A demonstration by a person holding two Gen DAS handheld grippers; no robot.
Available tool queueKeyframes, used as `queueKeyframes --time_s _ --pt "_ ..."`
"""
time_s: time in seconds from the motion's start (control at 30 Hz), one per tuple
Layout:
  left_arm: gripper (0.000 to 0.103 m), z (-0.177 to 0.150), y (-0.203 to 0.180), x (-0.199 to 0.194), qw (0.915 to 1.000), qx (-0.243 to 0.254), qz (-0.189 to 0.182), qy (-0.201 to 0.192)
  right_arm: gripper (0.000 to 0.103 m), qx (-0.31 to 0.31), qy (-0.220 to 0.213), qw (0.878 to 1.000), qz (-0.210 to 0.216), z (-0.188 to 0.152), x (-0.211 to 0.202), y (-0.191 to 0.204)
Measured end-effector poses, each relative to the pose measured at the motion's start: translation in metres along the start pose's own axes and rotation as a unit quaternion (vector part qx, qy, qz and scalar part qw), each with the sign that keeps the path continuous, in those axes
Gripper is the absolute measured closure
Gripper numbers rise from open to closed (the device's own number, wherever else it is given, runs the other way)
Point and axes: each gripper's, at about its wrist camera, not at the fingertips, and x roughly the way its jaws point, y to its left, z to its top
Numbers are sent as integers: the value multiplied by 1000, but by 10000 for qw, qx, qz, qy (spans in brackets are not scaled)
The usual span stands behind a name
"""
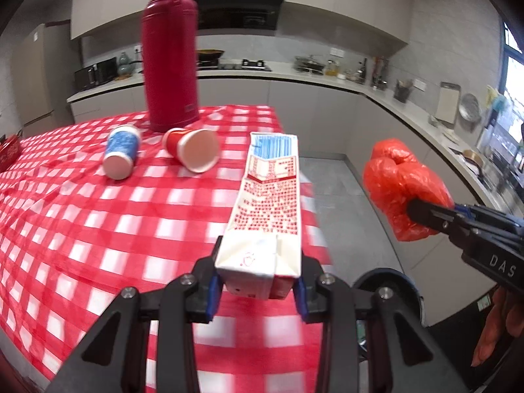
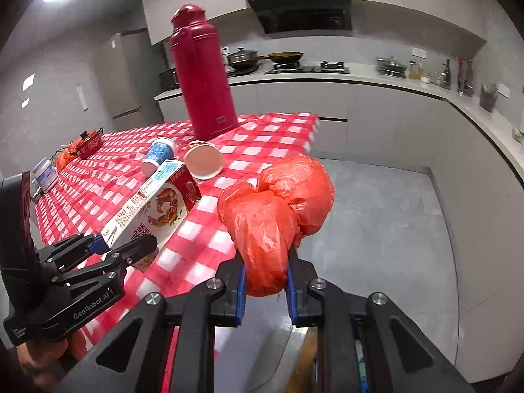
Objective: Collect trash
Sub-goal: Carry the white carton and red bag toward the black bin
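Clamped between the left tool's [image 1: 257, 286] pads, a long carton [image 1: 267, 206] juts out over the desk [image 1: 65, 216] edge; the right tool [image 2: 265, 286] pinches a knotted red plastic bag [image 2: 278, 209] out over the grey floor. Both loads look ready for a bin: carry them level and keep both grips firm. Two tipped paper cups [image 1: 157, 152] remain beside a red thermos [image 1: 170, 55] on the checked cloth, kitchen counters behind.
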Motion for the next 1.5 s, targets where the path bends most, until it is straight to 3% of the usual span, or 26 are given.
queueKeyframes --time_s 0.6,0.83,1.17,1.5 --pt "66 -26 -104 0 9962 553 -636 218 82 532 19 9968 -591 -66 -75 -88" --pt "66 -51 -139 11 9931 685 -773 555 82 675 186 9953 -672 -101 -87 -121" --pt "66 -89 -173 39 9853 861 -906 1160 82 831 595 9923 -697 -144 -75 -155" --pt "66 -118 -191 78 9760 872 -975 1741 82 772 1264 9868 -655 -187 -28 -177"
